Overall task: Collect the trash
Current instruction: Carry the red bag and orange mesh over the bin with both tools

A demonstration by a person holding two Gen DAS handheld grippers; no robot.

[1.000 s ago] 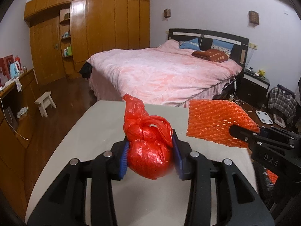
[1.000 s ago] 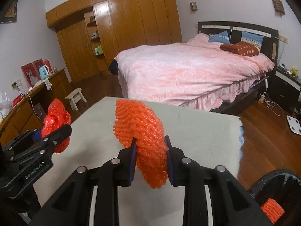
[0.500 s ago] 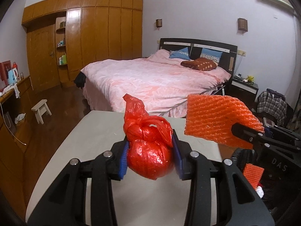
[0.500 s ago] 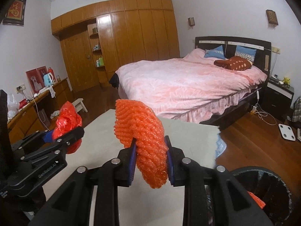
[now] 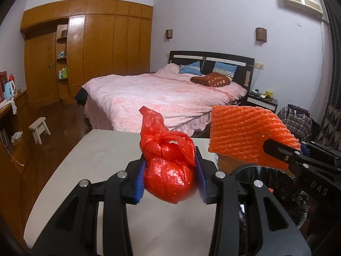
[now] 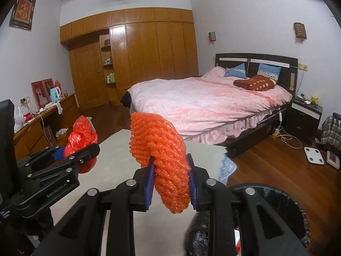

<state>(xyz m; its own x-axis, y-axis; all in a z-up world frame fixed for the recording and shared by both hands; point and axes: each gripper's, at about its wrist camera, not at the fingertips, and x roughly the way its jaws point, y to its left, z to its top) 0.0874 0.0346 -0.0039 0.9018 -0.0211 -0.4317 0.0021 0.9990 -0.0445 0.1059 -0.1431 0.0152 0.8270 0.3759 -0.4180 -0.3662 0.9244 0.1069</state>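
My left gripper (image 5: 170, 179) is shut on a knotted red plastic bag (image 5: 168, 166), held in the air above the grey table (image 5: 89, 160). The same red bag (image 6: 82, 138) shows at the left of the right wrist view, in the left gripper (image 6: 74, 155). My right gripper (image 6: 170, 183) is shut on a sheet of orange foam netting (image 6: 162, 151), folded over between its blue pads. That orange netting (image 5: 247, 136) hangs at the right of the left wrist view. A black-lined trash bin (image 6: 283, 211) stands below the right gripper, past the table's right edge.
A bed with a pink cover (image 5: 162, 93) stands beyond the table. Wooden wardrobes (image 5: 96, 53) line the far wall. A small white stool (image 5: 39, 129) stands on the dark wood floor at the left, and a white bathroom scale (image 6: 314, 154) lies at the right.
Both grippers have risen and drawn back toward the right with their loads. The table has sunk in both views, and the trash bin has come into sight below the right gripper.
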